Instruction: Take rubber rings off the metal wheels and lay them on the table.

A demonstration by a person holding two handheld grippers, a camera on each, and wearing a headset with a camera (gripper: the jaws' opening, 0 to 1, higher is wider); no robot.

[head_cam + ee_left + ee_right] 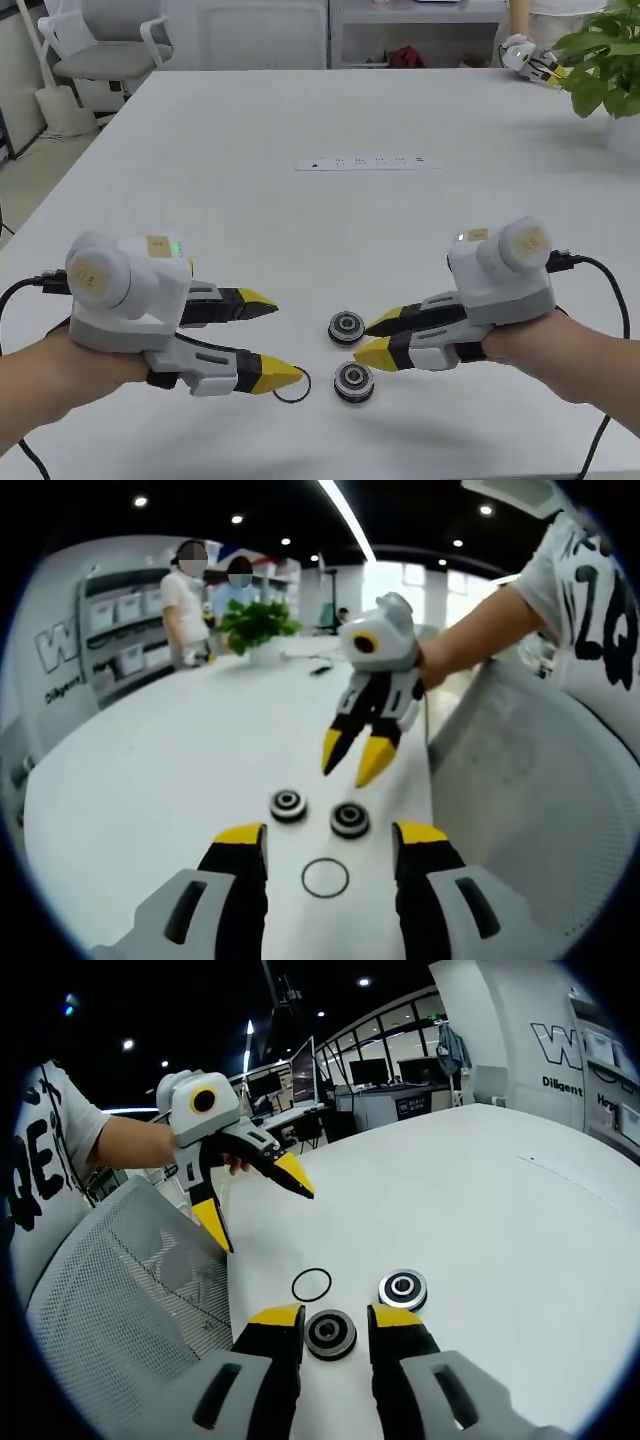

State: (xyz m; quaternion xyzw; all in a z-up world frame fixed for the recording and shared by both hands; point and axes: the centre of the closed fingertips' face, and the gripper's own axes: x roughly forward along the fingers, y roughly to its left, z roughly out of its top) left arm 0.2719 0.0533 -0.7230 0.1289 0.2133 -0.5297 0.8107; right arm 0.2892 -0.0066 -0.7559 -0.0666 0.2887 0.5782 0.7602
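Black rubber, thin and floppy: one ring lies flat on the table by my left tongs, jaws wide apart. My right tongs, narrowly parted and empty, hover over the near wheel, with the far wheel just beside. Steel will likely skid, so I'd pinch the outer rim. Open tabletop ahead, edge close to me.

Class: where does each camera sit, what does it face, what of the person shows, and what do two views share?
Head view: headset, facing down at table; both forearms, left claw, right claw.
Left gripper view: on left claw, facing right claw; arm, shirt.
Right gripper view: on right claw, facing left claw; arm, shirt.
Shared: two wheels, loose rubber ring.
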